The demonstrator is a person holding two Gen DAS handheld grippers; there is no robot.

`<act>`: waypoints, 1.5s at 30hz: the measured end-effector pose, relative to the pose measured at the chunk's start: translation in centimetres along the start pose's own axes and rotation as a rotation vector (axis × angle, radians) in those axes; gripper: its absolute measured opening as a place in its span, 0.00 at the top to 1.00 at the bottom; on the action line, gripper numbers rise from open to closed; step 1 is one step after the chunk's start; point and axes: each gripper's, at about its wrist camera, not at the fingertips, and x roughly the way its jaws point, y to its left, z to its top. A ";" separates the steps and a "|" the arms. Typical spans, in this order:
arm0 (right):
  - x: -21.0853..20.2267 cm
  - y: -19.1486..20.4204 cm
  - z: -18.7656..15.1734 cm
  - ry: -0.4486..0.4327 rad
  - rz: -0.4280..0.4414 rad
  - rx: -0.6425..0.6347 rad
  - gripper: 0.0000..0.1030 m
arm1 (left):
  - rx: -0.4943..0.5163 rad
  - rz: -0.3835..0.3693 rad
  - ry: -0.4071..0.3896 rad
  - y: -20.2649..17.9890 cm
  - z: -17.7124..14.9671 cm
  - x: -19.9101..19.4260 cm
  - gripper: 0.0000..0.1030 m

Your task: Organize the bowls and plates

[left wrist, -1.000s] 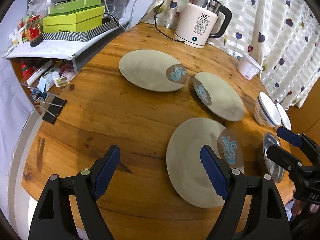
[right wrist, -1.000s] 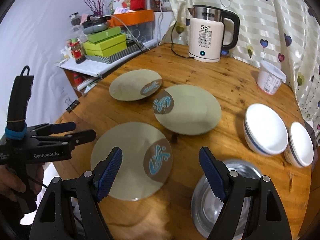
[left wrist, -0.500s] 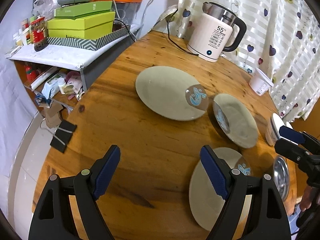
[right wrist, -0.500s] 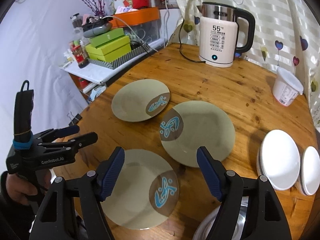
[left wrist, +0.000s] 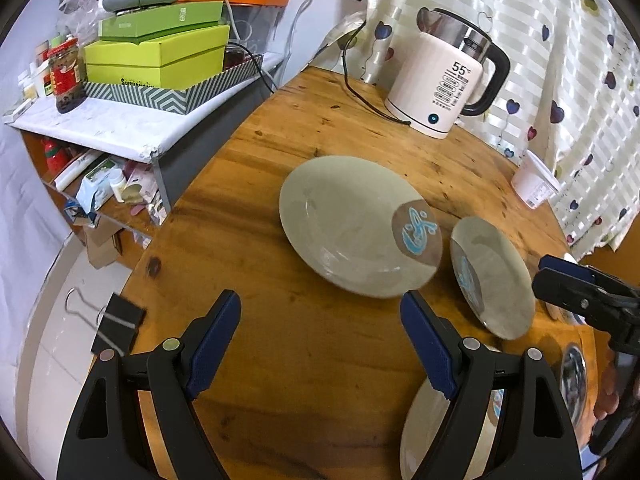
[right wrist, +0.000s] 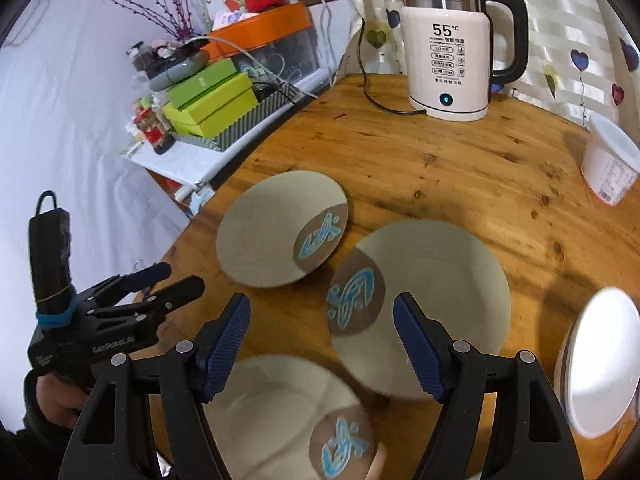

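Observation:
Three beige plates with blue-and-brown fish patches lie on the round wooden table (right wrist: 440, 160). The far plate (right wrist: 272, 232) and middle plate (right wrist: 440, 280) lie ahead of my right gripper (right wrist: 322, 304), and the near plate (right wrist: 272, 400) lies under it. That gripper is open and holds nothing. Stacked white bowls (right wrist: 600, 360) sit at its right. My left gripper (left wrist: 320, 304) is open over bare wood, just short of the far plate (left wrist: 352, 224). A steel bowl (left wrist: 574, 384) shows at the right edge, behind the right gripper (left wrist: 540, 274).
A white kettle (right wrist: 448, 52) with its cord stands at the back of the table, a white tub (right wrist: 608, 164) at the right by the curtain. A shelf with green boxes (left wrist: 156, 56) adjoins the table's left edge. A binder clip (left wrist: 116, 324) lies off that edge.
Both grippers have slid left and forward across the table. The near plate has dropped to the bottom of both views, and the steel bowl has left the right wrist view.

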 end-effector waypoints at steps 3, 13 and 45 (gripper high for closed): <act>1.4 -0.2 1.3 0.028 0.012 0.011 0.34 | -0.028 -0.016 0.016 0.7 0.7 1.1 0.29; 6.8 -0.8 4.2 0.079 0.021 0.020 0.53 | -0.071 -0.042 0.035 1.9 2.0 3.2 0.42; 11.8 -2.2 6.4 0.142 0.031 0.075 0.80 | -0.072 -0.060 0.050 2.1 3.5 5.5 0.72</act>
